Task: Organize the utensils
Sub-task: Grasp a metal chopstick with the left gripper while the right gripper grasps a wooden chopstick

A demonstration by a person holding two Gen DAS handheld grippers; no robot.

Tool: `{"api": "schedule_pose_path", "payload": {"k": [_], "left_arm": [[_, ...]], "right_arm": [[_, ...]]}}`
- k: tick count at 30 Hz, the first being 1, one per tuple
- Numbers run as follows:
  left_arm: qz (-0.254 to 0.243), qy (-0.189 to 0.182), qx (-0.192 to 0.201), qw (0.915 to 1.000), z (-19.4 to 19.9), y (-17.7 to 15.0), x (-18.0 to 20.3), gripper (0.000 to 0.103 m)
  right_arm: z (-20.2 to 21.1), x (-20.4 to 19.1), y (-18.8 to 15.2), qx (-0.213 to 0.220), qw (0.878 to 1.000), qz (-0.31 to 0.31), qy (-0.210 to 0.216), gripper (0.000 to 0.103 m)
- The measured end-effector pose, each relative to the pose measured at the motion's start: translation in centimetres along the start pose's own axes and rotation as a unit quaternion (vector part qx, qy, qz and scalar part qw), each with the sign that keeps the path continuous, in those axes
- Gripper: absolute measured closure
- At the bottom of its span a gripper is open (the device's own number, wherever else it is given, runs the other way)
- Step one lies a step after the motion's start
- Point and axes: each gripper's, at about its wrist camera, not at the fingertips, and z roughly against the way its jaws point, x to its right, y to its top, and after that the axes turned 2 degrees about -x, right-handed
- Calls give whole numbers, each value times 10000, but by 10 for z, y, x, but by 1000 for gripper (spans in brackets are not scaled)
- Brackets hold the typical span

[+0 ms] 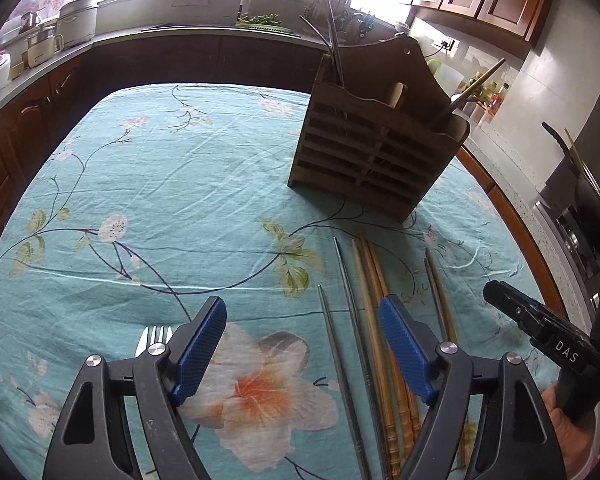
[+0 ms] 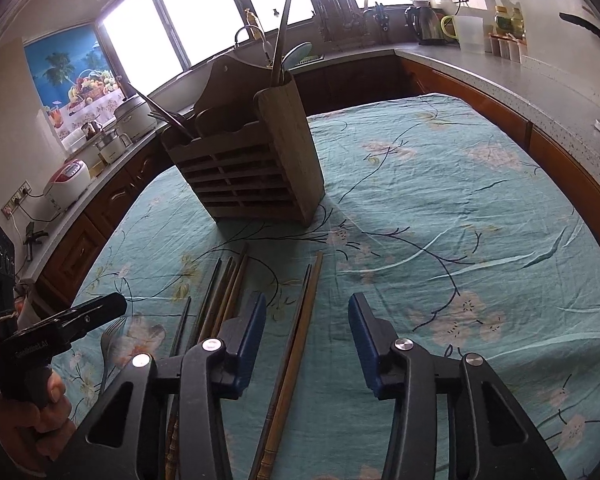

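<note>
We are holding left gripper [image 1: 302, 328] wide apart, gripping nothing — fork [image 1: 153, 338] lying beside it. Right gripper [image 2: 307, 322] is straddling chopstick pair [image 2: 296, 344], pads not touching. Wooden utensil holder [image 2: 246, 164] is standing on floral tablecloth [image 2: 440, 208] beyond.

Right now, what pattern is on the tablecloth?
The tablecloth is teal with pale flowers and dark branches; the left wrist view shows it best.
</note>
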Motion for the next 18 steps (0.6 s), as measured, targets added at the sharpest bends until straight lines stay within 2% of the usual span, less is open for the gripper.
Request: {"api": "schedule_pose_path", "payload": {"k": [4,9,16,18], "left_arm": [[-140,-32,-182,9997,-22,9,10,40],[-327,-61,-322,9989,-42,21,23,48],[-428,140,-643,9969,-77,31,28,66],[-403,153,-701,9966,-86,33,27,67]], "right_arm": [[-14,0,3,-151,9999,42,-26,76],[-27,1,9,-258,9996,61,-50,80],[-41,2,12,-417,9990,103,-92,83],[-44,1,11,-452,9989,121,-92,84]]}}
